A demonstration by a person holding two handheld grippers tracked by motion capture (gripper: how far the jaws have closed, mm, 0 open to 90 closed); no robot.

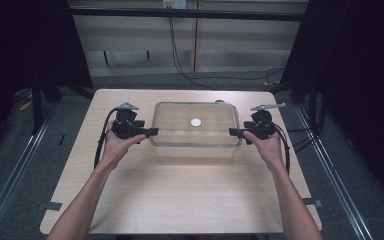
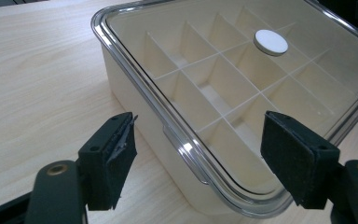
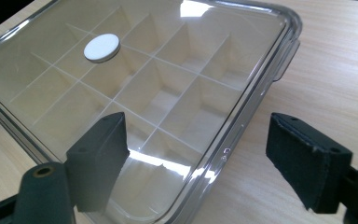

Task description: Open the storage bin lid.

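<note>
At table [image 1: 180, 200] centre sits a cream box [image 1: 196, 131] w/ clear lid [image 2: 242, 79], divider grid inside, white round knob [image 1: 196, 122] on top. Left gripper [image 1: 147, 132] & right gripper [image 1: 236, 132] flank its ends, jaws wide, holding nothing. Left gripper view shows a side tab [image 2: 179, 147], prob. a latch.

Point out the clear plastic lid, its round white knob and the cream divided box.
Clear plastic lid [image 2: 200, 161]: left gripper view, near rim.
Round white knob [image 3: 102, 47]: right gripper view, top face.
Cream divided box [image 2: 135, 95]: left gripper view, side wall.

Grey floor [image 1: 130, 80], pale wall panels [image 1: 130, 35], perhaps wooden.
</note>
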